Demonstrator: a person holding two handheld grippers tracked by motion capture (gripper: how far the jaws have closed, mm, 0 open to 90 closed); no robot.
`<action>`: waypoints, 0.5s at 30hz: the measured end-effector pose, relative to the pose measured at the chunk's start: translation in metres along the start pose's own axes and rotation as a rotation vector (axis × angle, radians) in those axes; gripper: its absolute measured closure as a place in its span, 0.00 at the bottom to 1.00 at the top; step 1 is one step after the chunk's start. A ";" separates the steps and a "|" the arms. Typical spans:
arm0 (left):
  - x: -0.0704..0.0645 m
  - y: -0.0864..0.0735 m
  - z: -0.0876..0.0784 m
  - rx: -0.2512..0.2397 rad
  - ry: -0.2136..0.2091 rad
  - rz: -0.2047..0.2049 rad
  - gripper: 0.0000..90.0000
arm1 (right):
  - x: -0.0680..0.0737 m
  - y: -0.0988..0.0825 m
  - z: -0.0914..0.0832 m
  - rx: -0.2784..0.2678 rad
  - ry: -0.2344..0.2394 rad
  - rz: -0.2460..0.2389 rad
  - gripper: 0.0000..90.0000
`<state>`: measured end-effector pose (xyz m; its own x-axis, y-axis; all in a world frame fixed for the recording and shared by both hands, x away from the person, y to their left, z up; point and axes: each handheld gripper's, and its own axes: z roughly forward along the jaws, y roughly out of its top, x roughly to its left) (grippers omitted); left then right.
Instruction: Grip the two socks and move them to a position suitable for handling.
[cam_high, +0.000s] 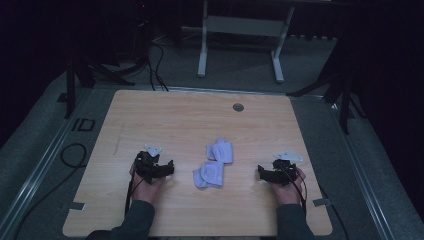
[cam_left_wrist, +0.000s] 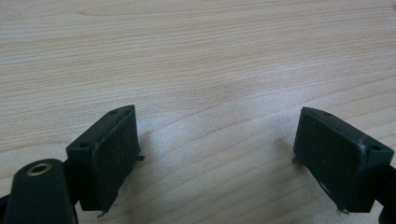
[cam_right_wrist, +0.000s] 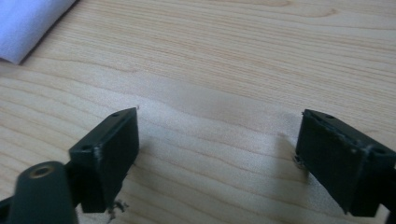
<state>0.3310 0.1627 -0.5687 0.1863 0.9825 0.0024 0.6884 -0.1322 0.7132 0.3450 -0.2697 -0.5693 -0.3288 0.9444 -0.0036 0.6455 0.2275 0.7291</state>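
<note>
Nearest the lens in both gripper views: black padded jaws spread wide over bare pale wood-grain bench (cam_high: 200, 115), nothing between them. Left tool (cam_high: 169, 169) and right tool (cam_high: 261, 172) both apart, empty, resting low at the near half of the bench.

Work items: two small white fabric socks, lying flat mid-bench between the tools. Far sock (cam_high: 220, 150) angled toward the back; near sock (cam_high: 208, 175) just in front of it, the two touching or overlapping at one end, cannot tell which. Corner of white fabric (cam_right_wrist: 28, 23) seen at upper left of the right gripper view, apart from the jaws.

Judged step: approach to the socks, neither one touched yet.

Advice for a clean grasp: bring each tool in low and level from its own side, take a single edge of fabric rather than a bunched fold, close fully before lifting. Soft cloth likely to slip or drag its neighbour if pinched where the pair meet.

Outward: grey round grommet (cam_high: 238, 107) near the far edge; dark floor with cables beyond.
</note>
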 end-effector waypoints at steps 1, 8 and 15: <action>0.000 0.000 0.000 0.000 0.000 0.000 0.15 | 0.000 0.000 0.000 -0.001 0.000 0.001 0.16; 0.000 0.000 0.000 0.000 0.000 0.000 0.15 | 0.002 -0.001 -0.003 0.001 0.005 -0.002 0.25; 0.000 0.000 0.000 0.000 0.000 0.000 0.16 | 0.003 0.000 -0.006 0.010 0.001 0.000 0.38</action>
<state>0.3311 0.1627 -0.5687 0.1857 0.9826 0.0023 0.6883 -0.1317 0.7134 0.3398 -0.2680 -0.5645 -0.3290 0.9443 -0.0031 0.6528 0.2298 0.7218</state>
